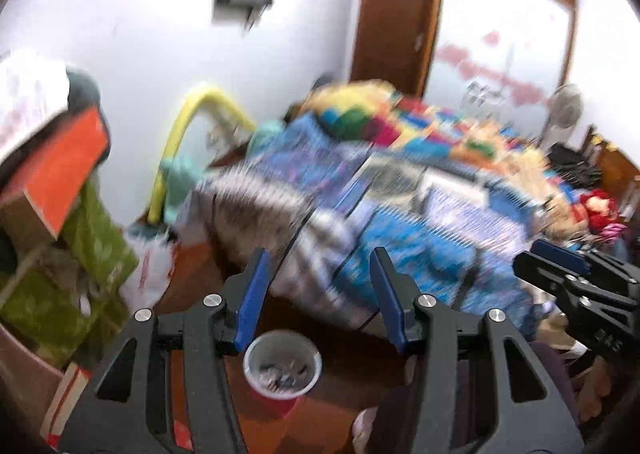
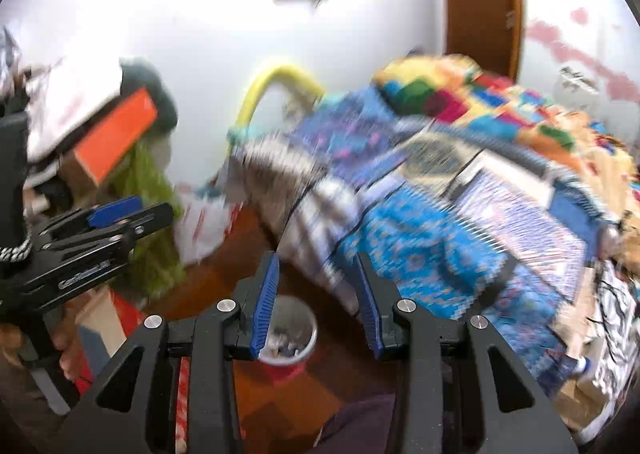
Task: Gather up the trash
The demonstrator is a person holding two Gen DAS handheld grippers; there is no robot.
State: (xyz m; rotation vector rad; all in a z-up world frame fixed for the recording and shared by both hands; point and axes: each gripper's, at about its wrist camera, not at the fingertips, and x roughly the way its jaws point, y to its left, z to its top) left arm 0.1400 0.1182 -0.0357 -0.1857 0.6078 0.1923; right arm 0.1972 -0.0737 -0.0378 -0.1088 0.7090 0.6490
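While both spread empty, red cup point(image 1: 282, 373) below left gripper point(image 1: 320, 274), right gripper point(image 2: 316, 274)

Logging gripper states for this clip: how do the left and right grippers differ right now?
Little differs. The left gripper is open slightly wider than the right gripper. The red cup on the floor sits centred between the left gripper's fingers; in the right wrist view it lies behind the right gripper's left finger. Shared: both open, both empty, both angled toward the bed.
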